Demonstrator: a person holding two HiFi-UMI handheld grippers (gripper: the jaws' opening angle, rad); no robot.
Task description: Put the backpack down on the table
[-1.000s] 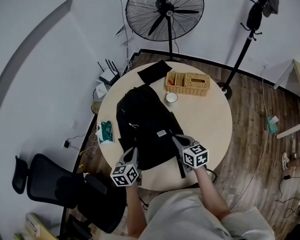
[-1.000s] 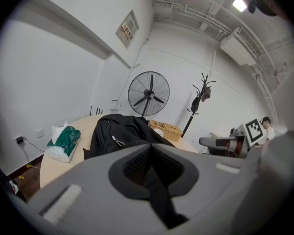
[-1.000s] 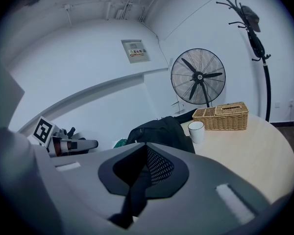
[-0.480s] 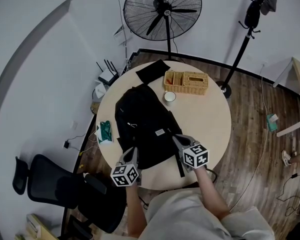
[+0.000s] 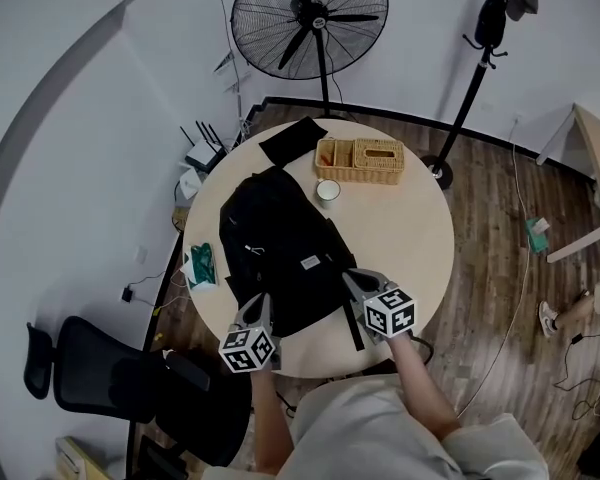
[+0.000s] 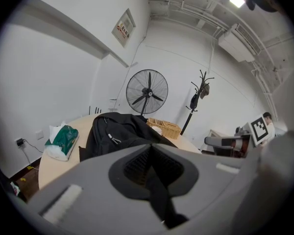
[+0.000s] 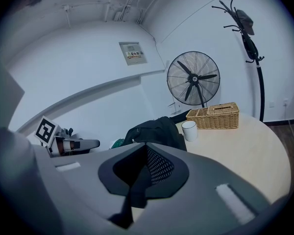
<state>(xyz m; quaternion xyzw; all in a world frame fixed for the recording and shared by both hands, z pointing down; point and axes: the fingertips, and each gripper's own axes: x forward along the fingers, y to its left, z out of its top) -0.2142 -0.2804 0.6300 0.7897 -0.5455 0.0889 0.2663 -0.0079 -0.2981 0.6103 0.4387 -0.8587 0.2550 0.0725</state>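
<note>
On the round table [image 5: 410, 258] the black backpack [image 5: 275, 248] lies flat, its near edge toward the person. The left gripper [image 5: 259, 306] and right gripper [image 5: 354, 284] are both clamped tight at that edge, each apparently pinching a thin black strap [image 5: 354, 326]. The bag looks soft, floppy and fairly light. It would likely sag from any hold, so the webbing straps seem the surest grip.

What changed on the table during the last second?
Nothing moved; only the head camera's aim drifted slightly. The black fabric backpack lies on the round beige table as before, and the left tool and right tool stay shut on its straps.
</note>
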